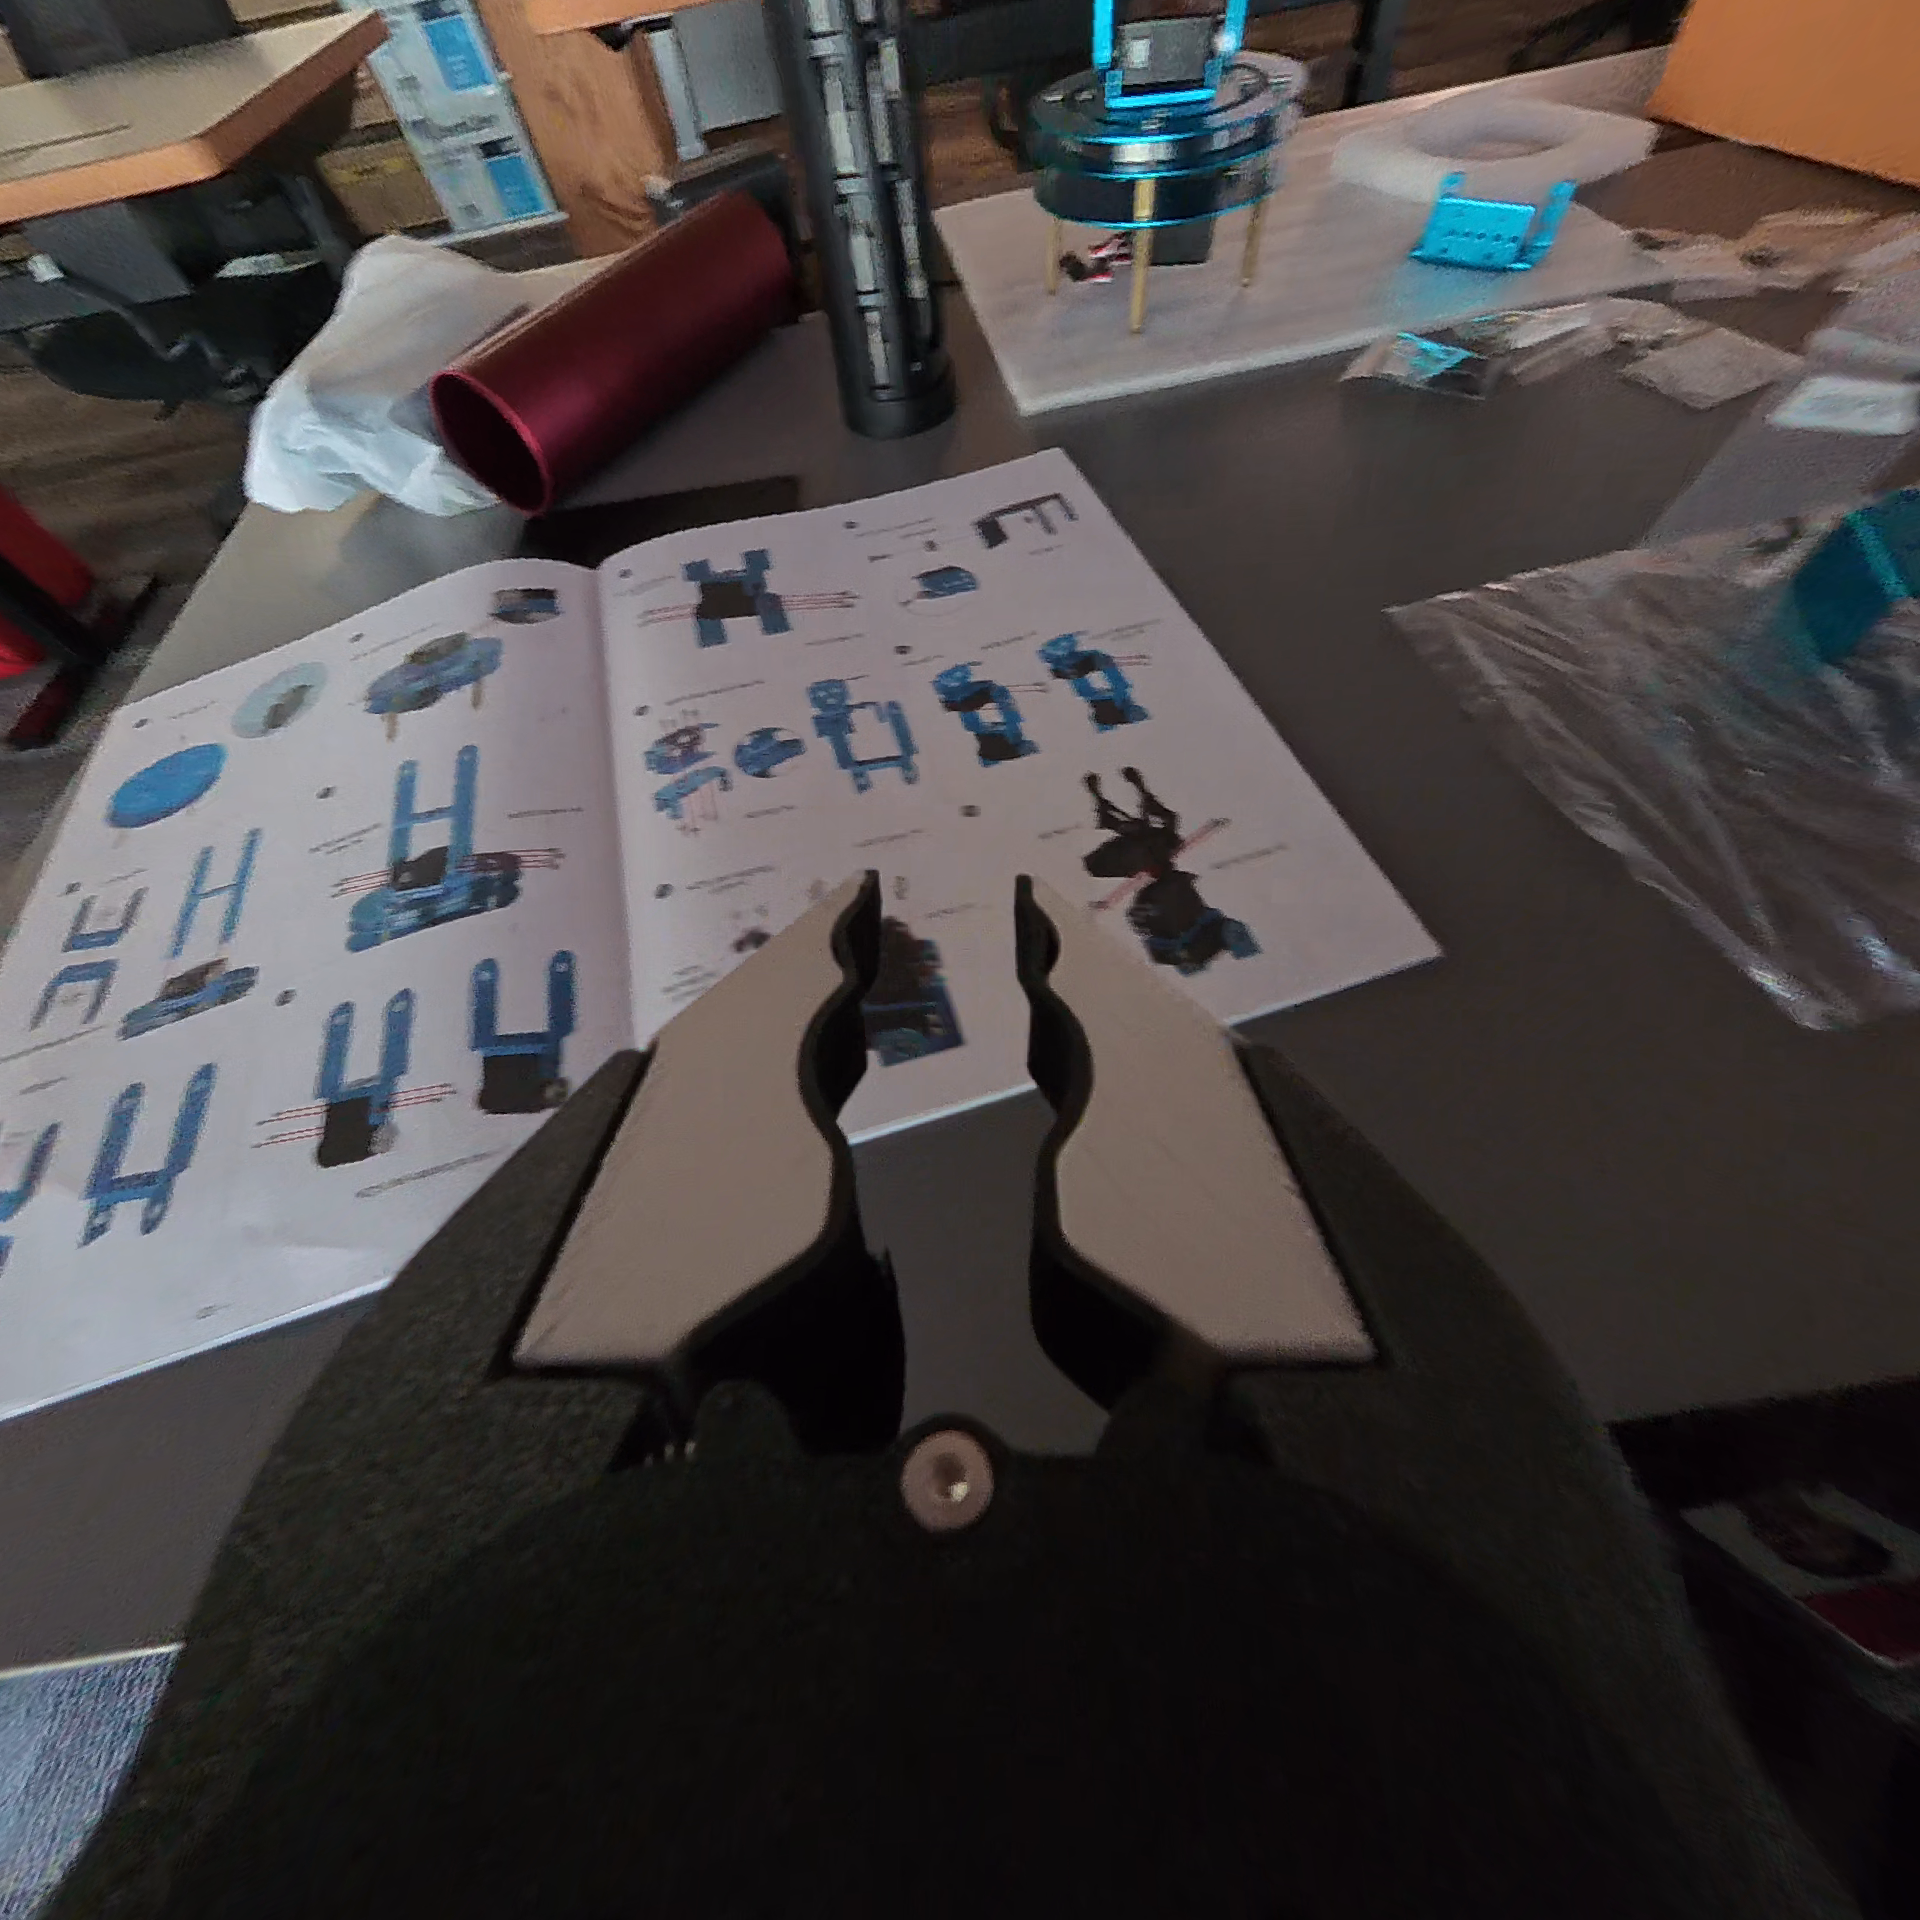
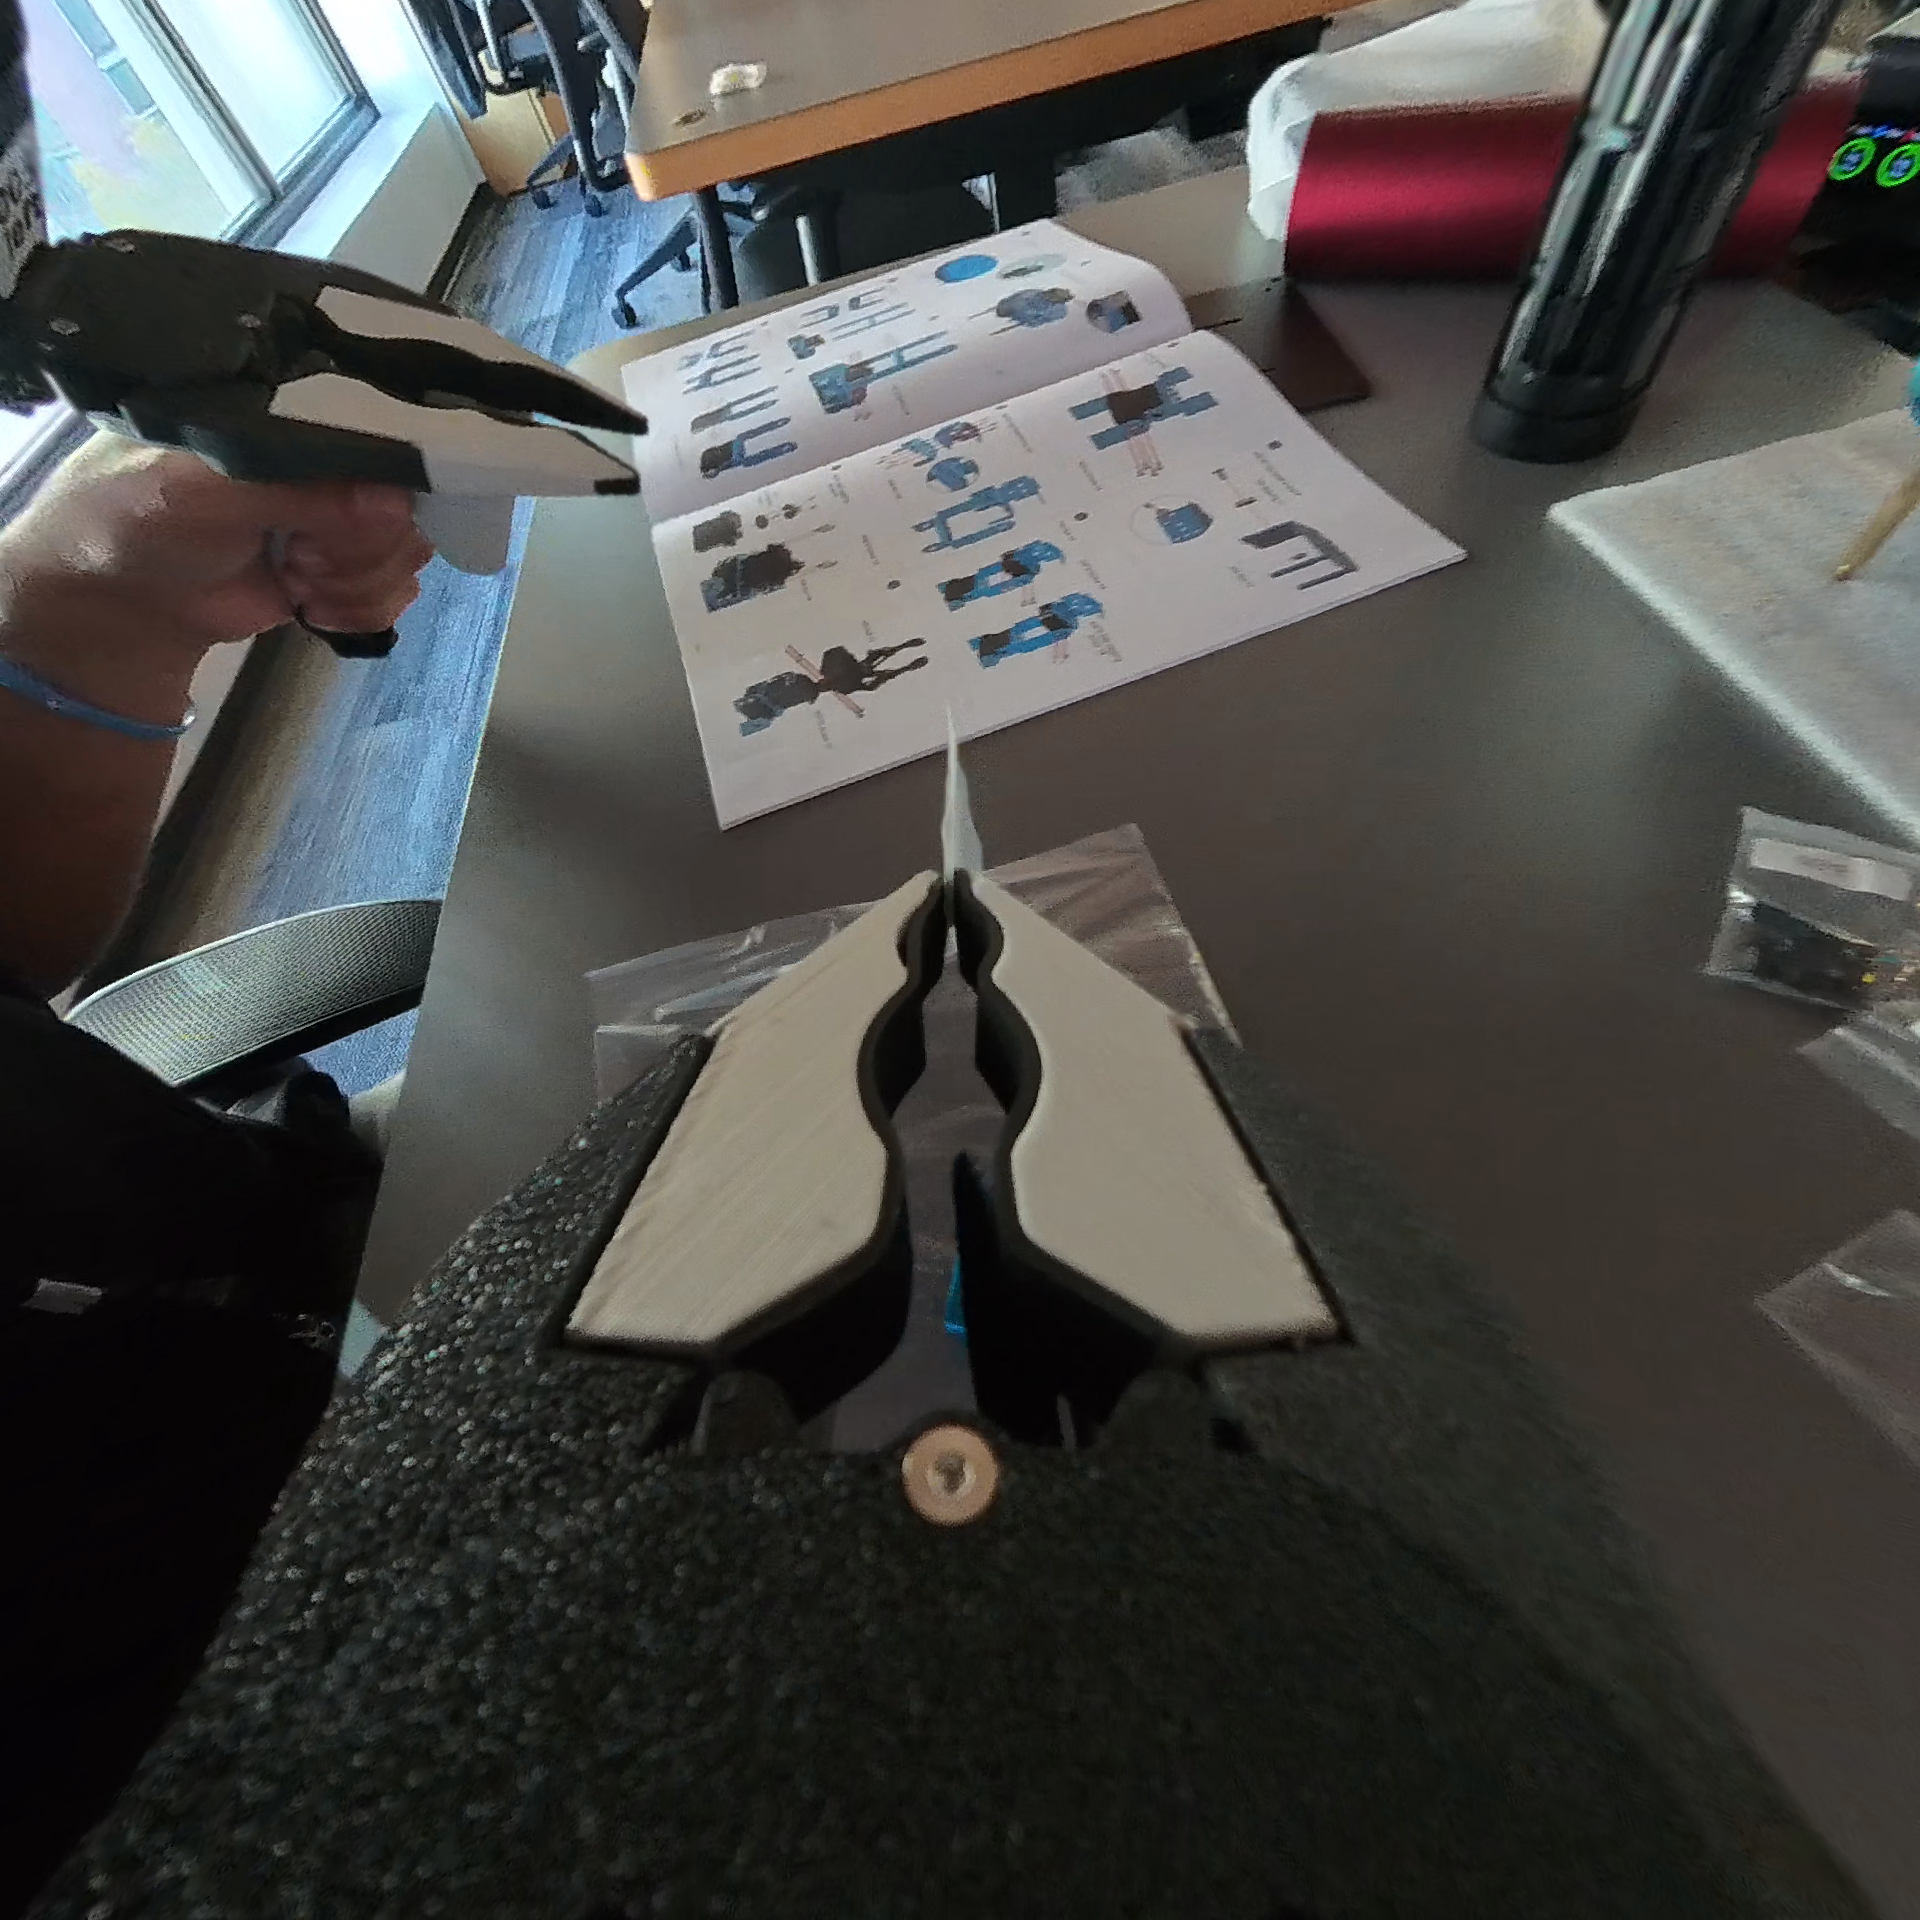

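My left gripper (image 1: 948,888) is open and empty. It hovers over the near edge of an open instruction booklet (image 1: 727,727) with blue and black part drawings, which lies flat on the dark grey table (image 1: 1351,1091). My right gripper (image 2: 951,883) is shut on the thin edge of a clear plastic bag (image 2: 954,800), which sticks up past the fingertips. A blue part (image 2: 951,1299) shows low between its fingers. The bag also shows in the left wrist view (image 1: 1662,748), with a blue part (image 1: 1849,592) inside. The left gripper (image 2: 636,455) appears at the upper left of the right wrist view, held by a hand.
A dark red tube (image 1: 613,343) lies beyond the booklet, next to an upright black cylinder (image 1: 883,208). A white board (image 1: 1247,301) carries a blue round assembly (image 1: 1153,135) on brass posts and a blue bracket (image 1: 1486,223). Small bags of parts (image 2: 1818,925) lie at the right. One gripper's finger ends stand about 25 cm off the other's.
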The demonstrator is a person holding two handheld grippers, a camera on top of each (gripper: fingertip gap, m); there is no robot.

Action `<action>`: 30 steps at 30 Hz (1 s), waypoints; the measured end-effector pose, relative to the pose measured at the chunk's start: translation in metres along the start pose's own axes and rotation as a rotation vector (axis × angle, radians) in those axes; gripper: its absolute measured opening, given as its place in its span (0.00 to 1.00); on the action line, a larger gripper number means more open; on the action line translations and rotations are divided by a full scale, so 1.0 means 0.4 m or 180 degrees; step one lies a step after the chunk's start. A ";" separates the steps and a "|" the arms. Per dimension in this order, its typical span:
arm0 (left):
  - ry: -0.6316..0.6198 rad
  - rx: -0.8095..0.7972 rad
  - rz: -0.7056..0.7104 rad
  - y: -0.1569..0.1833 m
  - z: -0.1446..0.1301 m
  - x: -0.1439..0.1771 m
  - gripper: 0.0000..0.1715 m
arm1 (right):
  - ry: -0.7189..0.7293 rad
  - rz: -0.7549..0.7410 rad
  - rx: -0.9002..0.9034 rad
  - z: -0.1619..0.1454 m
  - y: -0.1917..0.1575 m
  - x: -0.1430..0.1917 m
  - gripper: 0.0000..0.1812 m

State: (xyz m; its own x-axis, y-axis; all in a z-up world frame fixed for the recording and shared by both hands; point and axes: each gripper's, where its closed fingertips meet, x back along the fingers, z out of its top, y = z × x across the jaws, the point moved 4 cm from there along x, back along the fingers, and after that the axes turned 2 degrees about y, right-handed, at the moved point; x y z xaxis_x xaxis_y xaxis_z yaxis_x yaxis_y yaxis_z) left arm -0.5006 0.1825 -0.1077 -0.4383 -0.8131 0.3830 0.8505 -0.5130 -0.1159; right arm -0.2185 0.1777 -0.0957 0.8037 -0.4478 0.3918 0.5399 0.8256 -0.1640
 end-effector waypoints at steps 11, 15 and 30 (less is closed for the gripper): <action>-0.0306 -0.0012 0.0195 -0.011 -0.033 0.055 0.16 | -0.0132 -0.0136 0.0412 -0.026 -0.049 -0.041 0.00; -0.0330 0.0043 0.0232 -0.023 -0.042 0.075 0.16 | -0.0100 -0.0124 0.0346 -0.025 -0.044 -0.039 0.00; -0.0171 -0.0033 -0.0086 0.042 -0.018 0.062 0.16 | -0.0090 -0.0124 0.0285 -0.022 -0.037 -0.034 0.00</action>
State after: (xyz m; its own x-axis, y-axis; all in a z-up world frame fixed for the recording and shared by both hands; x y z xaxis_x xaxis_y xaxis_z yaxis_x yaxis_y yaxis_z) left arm -0.4995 0.1517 -0.1067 -0.4446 -0.7832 0.4347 0.8354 -0.5377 -0.1142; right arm -0.2351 0.1685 -0.1065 0.7746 -0.4713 0.4218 0.5450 0.8357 -0.0671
